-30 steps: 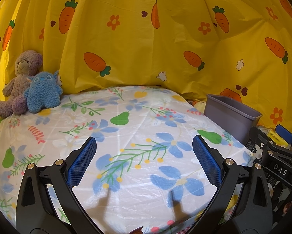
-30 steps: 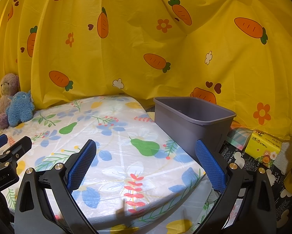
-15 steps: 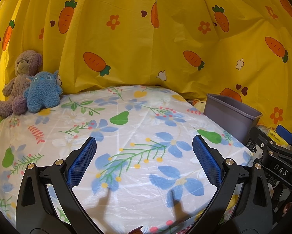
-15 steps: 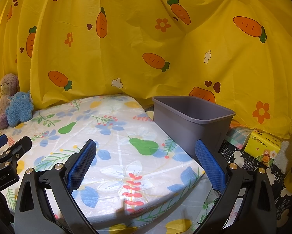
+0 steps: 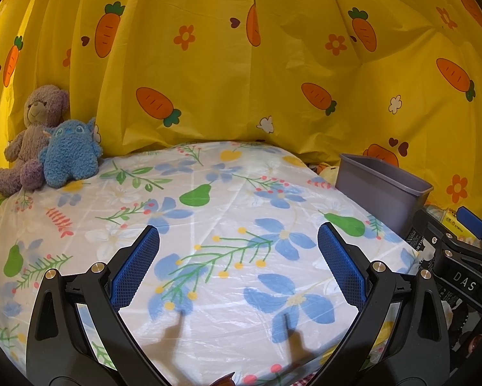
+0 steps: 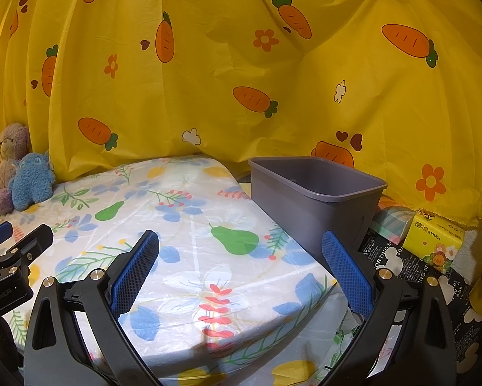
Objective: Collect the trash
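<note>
Blue ribbed pads line both of your tools, and each pair stands wide apart with nothing between: your left gripper (image 5: 237, 267) fills the bottom of its frame over the middle of the floral sheet (image 5: 208, 225), casting two finger shadows low in the frame, and your right gripper (image 6: 239, 267) hangs over the sheet's lower right corner. In the left wrist view your right gripper shows as a black body marked DAS at the right edge; in the right wrist view the left one pokes in at the left edge. Just past your right gripper's right finger, at centre right of its frame, the grey plastic bin (image 6: 318, 199) stands upright beside the edge of the sheet, and what shows of its inside looks empty. To the bin's right, toward the lower right of the frame, a yellow tissue pack (image 6: 437, 241) lies on a black printed bag (image 6: 402, 263), with a pale checked cloth (image 6: 392, 222) between pack and bin. Far across the sheet, at the left of both frames, a blue plush toy (image 5: 69, 154) leans against a mauve teddy bear (image 5: 35, 128). Behind everything hangs a yellow carrot-print curtain (image 6: 241, 64).
</note>
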### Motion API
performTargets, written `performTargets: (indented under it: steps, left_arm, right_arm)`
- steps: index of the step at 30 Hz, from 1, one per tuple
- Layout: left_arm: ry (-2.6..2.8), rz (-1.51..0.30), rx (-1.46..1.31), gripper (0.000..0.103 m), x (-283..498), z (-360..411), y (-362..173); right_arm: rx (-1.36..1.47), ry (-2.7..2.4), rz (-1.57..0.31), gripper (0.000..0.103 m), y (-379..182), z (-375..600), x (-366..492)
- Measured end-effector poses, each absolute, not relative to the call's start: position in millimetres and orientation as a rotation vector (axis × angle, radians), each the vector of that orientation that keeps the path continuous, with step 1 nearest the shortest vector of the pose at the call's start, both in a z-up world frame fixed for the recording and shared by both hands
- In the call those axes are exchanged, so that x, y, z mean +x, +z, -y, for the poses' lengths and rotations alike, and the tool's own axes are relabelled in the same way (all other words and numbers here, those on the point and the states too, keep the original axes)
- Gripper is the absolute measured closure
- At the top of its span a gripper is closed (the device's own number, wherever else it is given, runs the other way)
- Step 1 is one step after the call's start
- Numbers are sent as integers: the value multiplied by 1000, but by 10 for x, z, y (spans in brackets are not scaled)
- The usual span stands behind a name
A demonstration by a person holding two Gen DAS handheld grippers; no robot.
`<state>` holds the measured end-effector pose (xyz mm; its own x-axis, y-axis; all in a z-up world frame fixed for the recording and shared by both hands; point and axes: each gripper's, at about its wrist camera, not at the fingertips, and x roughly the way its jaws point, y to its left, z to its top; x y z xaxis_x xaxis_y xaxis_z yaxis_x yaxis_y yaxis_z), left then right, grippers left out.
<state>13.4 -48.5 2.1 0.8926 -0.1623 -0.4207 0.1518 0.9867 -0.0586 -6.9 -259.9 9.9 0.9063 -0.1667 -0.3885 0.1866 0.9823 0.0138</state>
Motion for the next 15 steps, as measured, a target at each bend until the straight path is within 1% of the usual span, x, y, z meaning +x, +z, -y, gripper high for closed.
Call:
performTargets:
  steps: [15]
  left_arm:
    - [-169, -436, -5, 6, 126, 556, 22]
  right_arm:
    - [53, -181, -400, 6, 88, 2642, -69]
